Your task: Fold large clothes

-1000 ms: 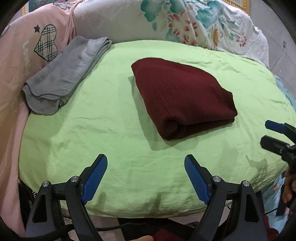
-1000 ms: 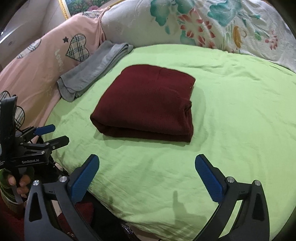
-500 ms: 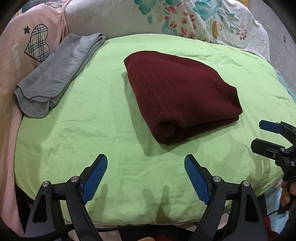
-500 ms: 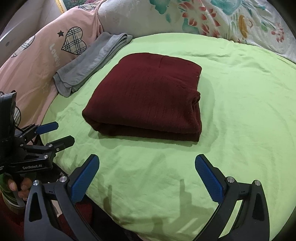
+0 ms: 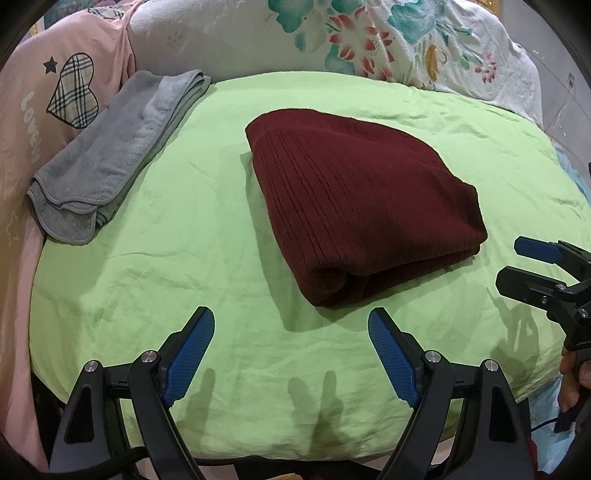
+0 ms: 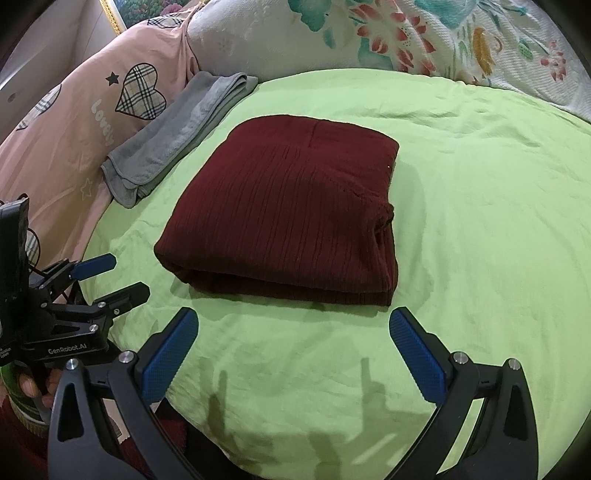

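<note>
The dark red ribbed garment (image 5: 354, 206) (image 6: 291, 218) lies folded into a thick rectangle near the middle of the light green sheet (image 5: 184, 258) (image 6: 480, 221), its rounded fold edge facing the near side. Nothing touches it.

The left gripper (image 5: 291, 332) hovers over the near edge of the sheet, just short of the garment's near left corner; its blue-padded jaws are spread wide and hold nothing. In the right wrist view it shows at the far left (image 6: 114, 275), jaws apart there too, held by a hand (image 6: 33, 387).

The right gripper (image 6: 293, 332) hangs over the near edge as well, in front of the garment's near edge, with its jaws spread wide and empty. From the left wrist view it appears at the right edge (image 5: 517, 262).

A folded grey towel (image 5: 114, 155) (image 6: 177, 136) rests on the far left of the sheet, well apart from the garment, beside a pink cover with plaid hearts (image 5: 70, 92) (image 6: 92, 107). A floral quilt (image 5: 369, 44) (image 6: 406, 33) lies bunched along the far side.
</note>
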